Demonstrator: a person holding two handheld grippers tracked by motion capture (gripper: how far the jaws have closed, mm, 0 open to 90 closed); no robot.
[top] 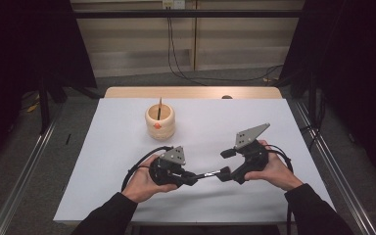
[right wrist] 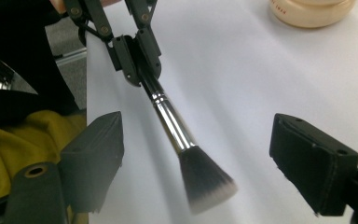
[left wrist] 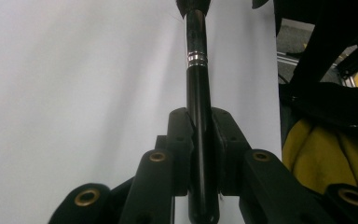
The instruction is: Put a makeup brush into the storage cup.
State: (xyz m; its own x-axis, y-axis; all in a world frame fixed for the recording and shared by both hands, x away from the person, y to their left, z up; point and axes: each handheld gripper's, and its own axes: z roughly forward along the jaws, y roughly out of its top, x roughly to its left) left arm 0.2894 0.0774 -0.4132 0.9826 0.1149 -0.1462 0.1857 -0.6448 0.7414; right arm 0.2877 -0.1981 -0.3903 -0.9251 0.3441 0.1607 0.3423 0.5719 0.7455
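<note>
Two grippers, one makeup brush [right wrist: 177,135] between them over white table [top: 127,147].

L gripper [top: 192,179]: black jaws clamped on brush's glossy black round handle, silver ferrule beyond, held level above tabletop. R gripper [top: 226,164]: jaws apart, matte pads either side of dark, white-tipped bristle head, not touching. Far back: cream wooden pot [top: 160,121], stick inside, orange spot on front; lettering on it too blurred to read.

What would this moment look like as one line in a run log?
left claw: shut on makeup brush handle | right claw: open, around bristles, not touching | wooden holder: upright
</note>
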